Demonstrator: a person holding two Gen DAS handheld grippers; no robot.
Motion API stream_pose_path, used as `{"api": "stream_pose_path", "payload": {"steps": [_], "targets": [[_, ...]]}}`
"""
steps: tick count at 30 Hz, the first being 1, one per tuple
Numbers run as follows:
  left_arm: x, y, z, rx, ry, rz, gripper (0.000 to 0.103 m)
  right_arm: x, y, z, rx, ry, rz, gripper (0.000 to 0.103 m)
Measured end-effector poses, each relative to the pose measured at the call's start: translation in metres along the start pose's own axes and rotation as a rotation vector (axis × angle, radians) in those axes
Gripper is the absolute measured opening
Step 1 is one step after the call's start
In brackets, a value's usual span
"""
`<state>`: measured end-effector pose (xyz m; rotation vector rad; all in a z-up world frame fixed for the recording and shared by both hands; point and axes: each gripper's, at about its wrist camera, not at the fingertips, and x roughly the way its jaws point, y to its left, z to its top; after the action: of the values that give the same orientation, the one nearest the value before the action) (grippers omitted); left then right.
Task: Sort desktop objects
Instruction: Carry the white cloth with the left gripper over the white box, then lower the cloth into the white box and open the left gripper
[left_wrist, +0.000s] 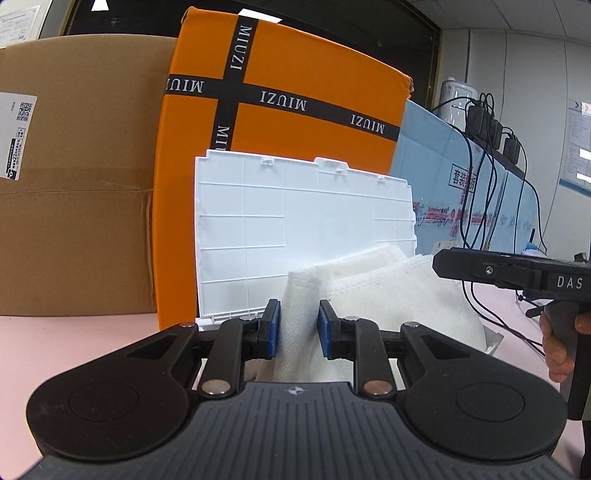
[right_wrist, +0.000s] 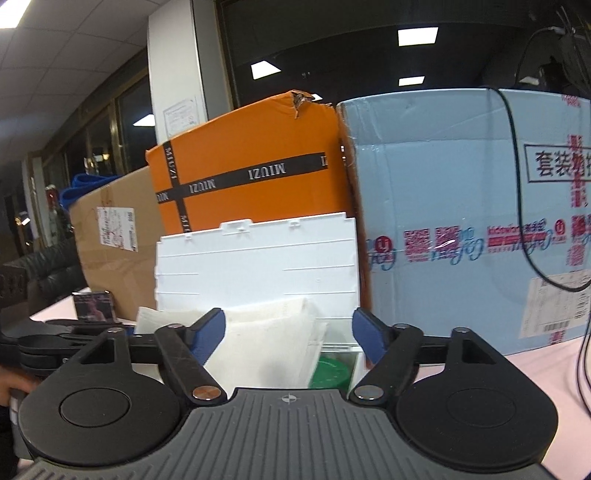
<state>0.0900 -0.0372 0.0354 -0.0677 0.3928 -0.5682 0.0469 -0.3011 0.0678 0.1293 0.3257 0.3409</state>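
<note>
My left gripper (left_wrist: 298, 328) is shut on a fold of white cloth (left_wrist: 388, 291), which bunches up in front of the raised white lid (left_wrist: 295, 229) of a storage box. My right gripper (right_wrist: 288, 341) is open, its blue pads (right_wrist: 210, 332) spread either side of the same white cloth (right_wrist: 266, 343) over the box. A green round item (right_wrist: 330, 373) lies inside the white box (right_wrist: 354, 365) under the cloth. The right gripper's black body (left_wrist: 517, 273) shows at the right of the left wrist view, above the cloth.
An orange MIUZI box (left_wrist: 280, 96), a brown carton (left_wrist: 74, 184) and a light blue carton (right_wrist: 461, 221) stand right behind the white box. Black cables (left_wrist: 484, 184) hang at the right. A small dark packet (right_wrist: 94, 304) sits on the pink table (left_wrist: 74, 350) at the left.
</note>
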Motion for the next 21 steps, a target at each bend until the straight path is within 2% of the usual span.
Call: {"api": "stream_pose_path", "payload": {"steps": [3, 4, 5, 8, 11, 16, 19, 21], "targets": [[-0.003, -0.002, 0.000, 0.014, -0.004, 0.015, 0.023, 0.002, -0.001, -0.002, -0.016, 0.014, -0.023, 0.081], [-0.004, -0.003, 0.000, 0.023, -0.012, 0.031, 0.031, 0.003, -0.001, -0.002, -0.018, 0.019, -0.023, 0.082], [-0.005, -0.005, 0.000, 0.033, -0.021, 0.049, 0.042, 0.004, 0.000, -0.003, -0.021, 0.024, -0.022, 0.083], [-0.012, -0.007, 0.001, 0.053, -0.042, 0.091, 0.065, 0.007, 0.004, -0.004, -0.042, 0.038, -0.024, 0.087], [-0.017, -0.008, 0.002, 0.065, -0.048, 0.133, 0.082, 0.011, 0.008, -0.006, -0.062, 0.052, -0.028, 0.087], [-0.017, 0.001, 0.004, 0.031, -0.021, 0.135, 0.086, 0.014, 0.009, -0.008, -0.072, 0.065, -0.050, 0.090], [-0.012, 0.009, 0.003, -0.011, 0.023, 0.149, 0.093, 0.015, 0.009, -0.009, -0.077, 0.069, -0.067, 0.090], [-0.008, 0.015, 0.001, -0.038, 0.050, 0.157, 0.094, 0.016, 0.009, -0.010, -0.081, 0.073, -0.078, 0.090]]}}
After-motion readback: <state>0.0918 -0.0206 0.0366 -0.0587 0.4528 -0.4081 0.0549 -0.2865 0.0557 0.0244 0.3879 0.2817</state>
